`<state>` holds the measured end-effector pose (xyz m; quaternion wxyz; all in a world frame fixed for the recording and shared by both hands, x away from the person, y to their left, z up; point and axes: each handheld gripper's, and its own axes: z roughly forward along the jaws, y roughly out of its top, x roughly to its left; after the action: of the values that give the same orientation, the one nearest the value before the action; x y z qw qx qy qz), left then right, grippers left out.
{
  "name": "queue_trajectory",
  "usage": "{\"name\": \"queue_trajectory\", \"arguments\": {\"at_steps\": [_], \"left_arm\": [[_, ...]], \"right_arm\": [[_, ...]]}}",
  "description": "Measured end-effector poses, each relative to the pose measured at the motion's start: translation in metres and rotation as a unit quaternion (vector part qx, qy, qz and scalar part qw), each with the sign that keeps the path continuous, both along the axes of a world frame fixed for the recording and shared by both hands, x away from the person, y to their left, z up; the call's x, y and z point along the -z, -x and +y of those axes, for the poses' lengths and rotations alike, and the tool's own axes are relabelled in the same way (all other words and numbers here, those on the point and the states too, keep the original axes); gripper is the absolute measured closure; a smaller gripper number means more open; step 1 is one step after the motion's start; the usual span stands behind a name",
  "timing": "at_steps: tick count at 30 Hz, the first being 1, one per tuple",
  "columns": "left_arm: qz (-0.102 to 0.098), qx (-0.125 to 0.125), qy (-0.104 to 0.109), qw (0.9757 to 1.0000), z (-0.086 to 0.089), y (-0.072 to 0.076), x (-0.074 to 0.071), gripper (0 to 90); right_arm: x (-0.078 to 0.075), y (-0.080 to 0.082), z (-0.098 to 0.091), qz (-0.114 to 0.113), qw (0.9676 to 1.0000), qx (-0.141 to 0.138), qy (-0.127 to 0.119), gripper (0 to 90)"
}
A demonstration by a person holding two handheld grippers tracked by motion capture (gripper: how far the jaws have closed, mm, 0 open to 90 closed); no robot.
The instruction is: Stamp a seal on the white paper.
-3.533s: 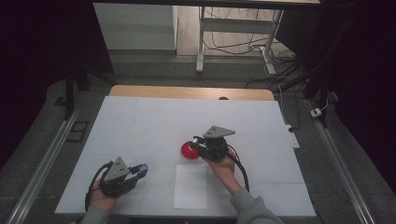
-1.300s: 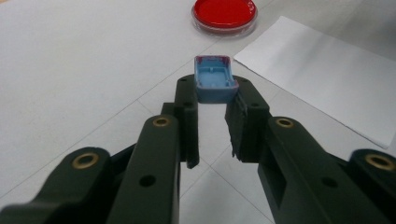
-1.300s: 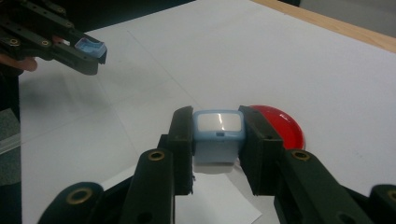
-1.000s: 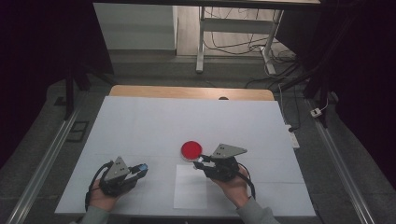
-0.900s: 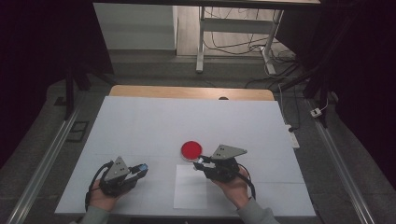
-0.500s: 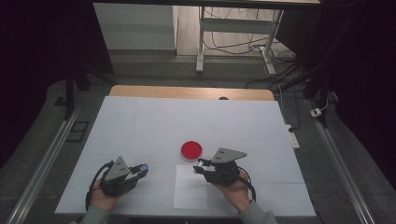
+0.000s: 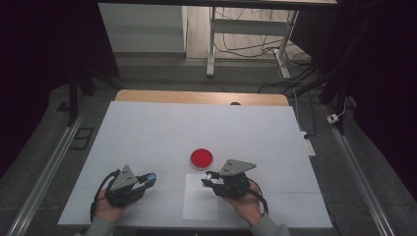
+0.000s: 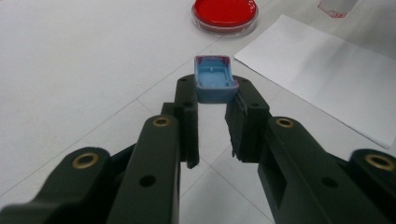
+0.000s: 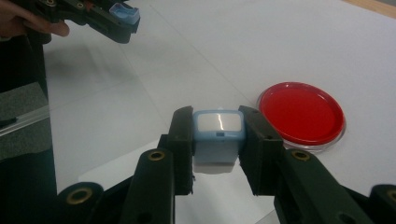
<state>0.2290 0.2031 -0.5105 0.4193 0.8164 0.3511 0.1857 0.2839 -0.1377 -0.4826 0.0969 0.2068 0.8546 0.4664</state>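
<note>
On the white table (image 7: pixel 147 128), the left gripper (image 7: pixel 150 178) sits low at the near-left edge, held in the person's left hand (image 7: pixel 109 209). Its jaws are closed on a small blue cap (image 8: pixel 213 83), pinched at their tips with the hollow side facing the camera in the left gripper view. Right of it lies a white sheet of paper (image 7: pixel 199 209), near the front edge. Just beyond the sheet's far edge rests a round red dish (image 7: pixel 202 158) with a clear rim. The right gripper (image 7: pixel 207 180) hovers over the sheet just beside the dish, its jaws clamped on a small pale-blue block with a white face (image 9: pixel 217 133), held clear of the table.
</note>
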Motion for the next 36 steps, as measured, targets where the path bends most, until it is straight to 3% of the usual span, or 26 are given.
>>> {"name": "queue_trajectory", "arguments": {"at_steps": [17, 36], "left_arm": [[0.001, 0.001, -0.001, 1.0, 0.0, 0.0, 0.0, 74.5], [0.003, 0.002, -0.002, 1.0, 0.0, 0.0, 0.001, 74.4]], "right_arm": [[0.01, 0.002, 0.011, 0.005, 0.9995, -0.014, 0.029, 66.8], [0.021, 0.003, 0.018, 0.015, 0.9986, -0.022, 0.046, 66.8]]}}
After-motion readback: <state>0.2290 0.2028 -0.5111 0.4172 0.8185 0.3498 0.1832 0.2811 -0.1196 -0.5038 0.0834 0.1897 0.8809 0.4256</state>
